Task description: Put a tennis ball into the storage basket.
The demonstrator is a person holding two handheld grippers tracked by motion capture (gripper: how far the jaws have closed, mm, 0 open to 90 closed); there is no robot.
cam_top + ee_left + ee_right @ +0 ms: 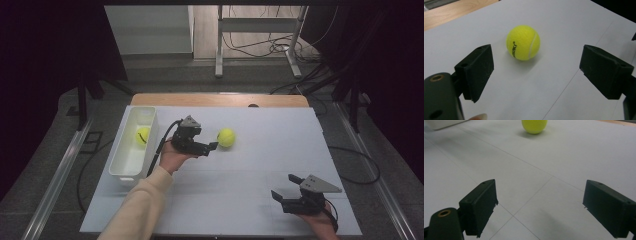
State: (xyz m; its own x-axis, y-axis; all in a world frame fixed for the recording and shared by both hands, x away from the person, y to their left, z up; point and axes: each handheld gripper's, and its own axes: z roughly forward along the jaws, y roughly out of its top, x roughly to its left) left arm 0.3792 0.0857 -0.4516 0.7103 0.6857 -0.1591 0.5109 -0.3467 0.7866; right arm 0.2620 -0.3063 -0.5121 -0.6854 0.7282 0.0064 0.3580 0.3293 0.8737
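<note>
White table [240, 200] fills the scene, wooden strip along its far edge. White bin [131, 167] sits at the table's left side with one tennis ball in the bin [142, 136] already. Second tennis ball [226, 137] rests loose on the tabletop, right of the bin, mid-table. Left gripper [214, 145] is just beside that ball, pointing at it, jaws spread wide with nothing between them; in the left gripper view the ball [523, 42] lies ahead of the pads [477, 71], not yet inside the gap. Right gripper [284, 188] sits near the front right corner, well apart from the ball, jaws also wide apart and empty.

Step in hand looks like the approach for a pick, likely headed for the bin. To do it well: push forward until the ball's widest part sits between the pads, stay low to the table, centre it, then close gently so it doesn't roll or squirt away.
</note>
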